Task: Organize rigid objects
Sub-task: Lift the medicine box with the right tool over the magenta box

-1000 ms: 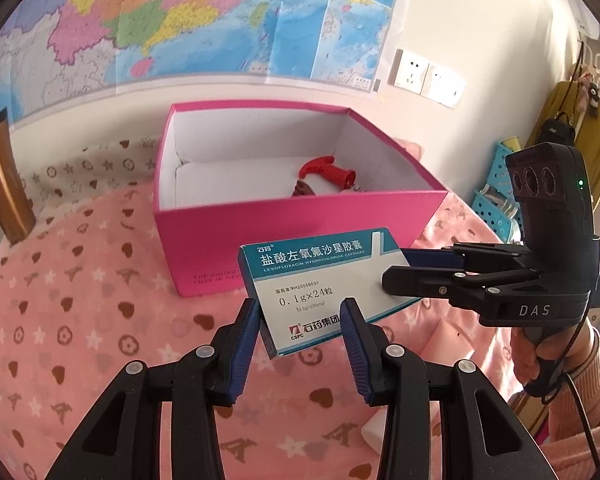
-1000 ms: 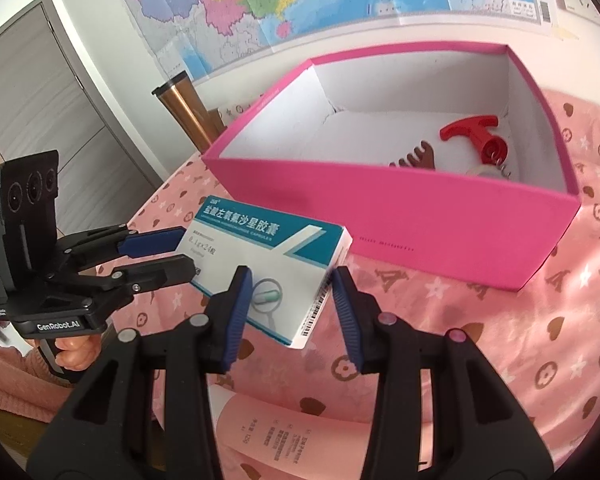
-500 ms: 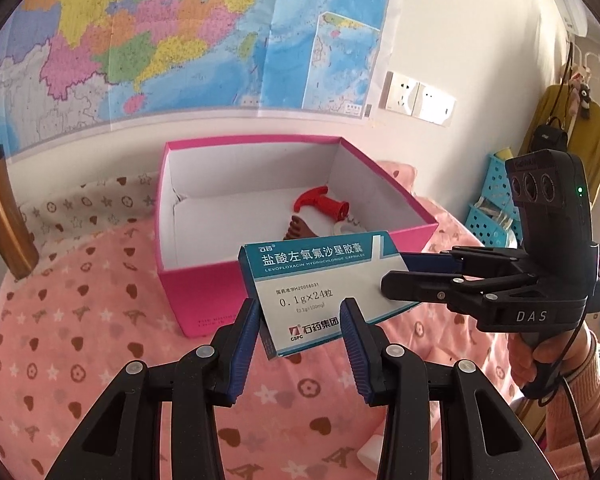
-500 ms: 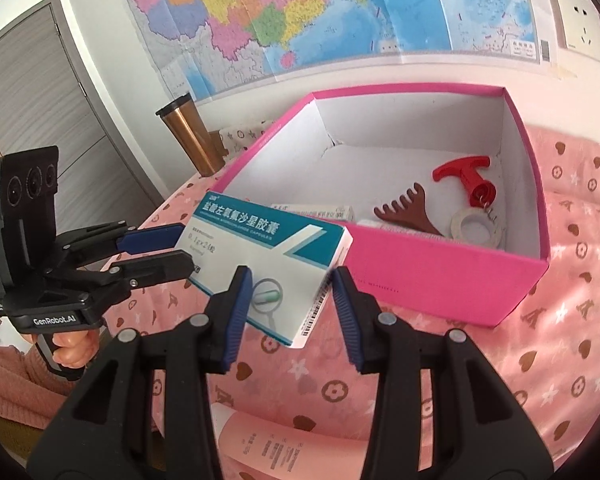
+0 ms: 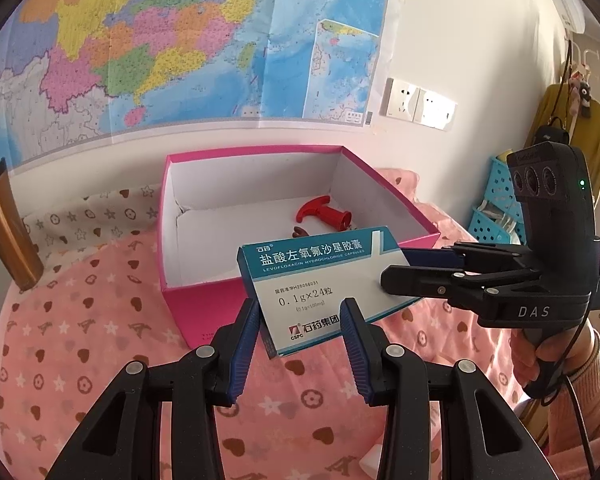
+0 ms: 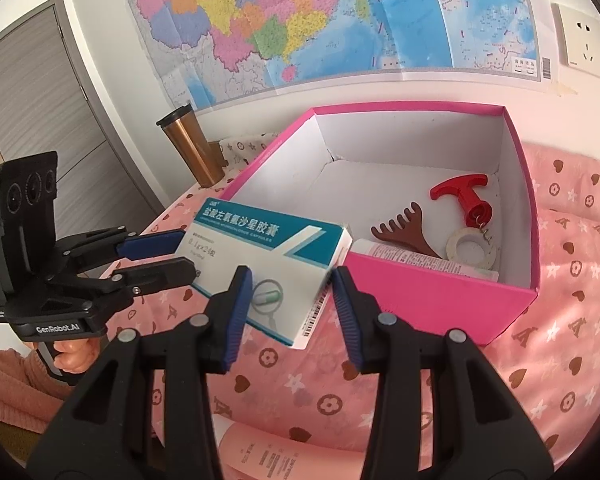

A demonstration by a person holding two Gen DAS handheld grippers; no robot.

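While held above the pink cloth (image 5: 80,344): medicine box (image 5: 320,284), clamped by left claw (image 5: 299,336) and right claw (image 6: 288,300); pink box (image 6: 440,300) at 1 o'clock.

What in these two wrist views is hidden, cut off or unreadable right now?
- Left wrist view: the white-and-teal cardboard medicine box covers most of the brown plastic comb in the pink cardboard box.
- Right wrist view: the pale pink printed tube is cut off by the bottom edge and both tool arms.
- Right wrist view: the white printed tube's small print is unreadable.
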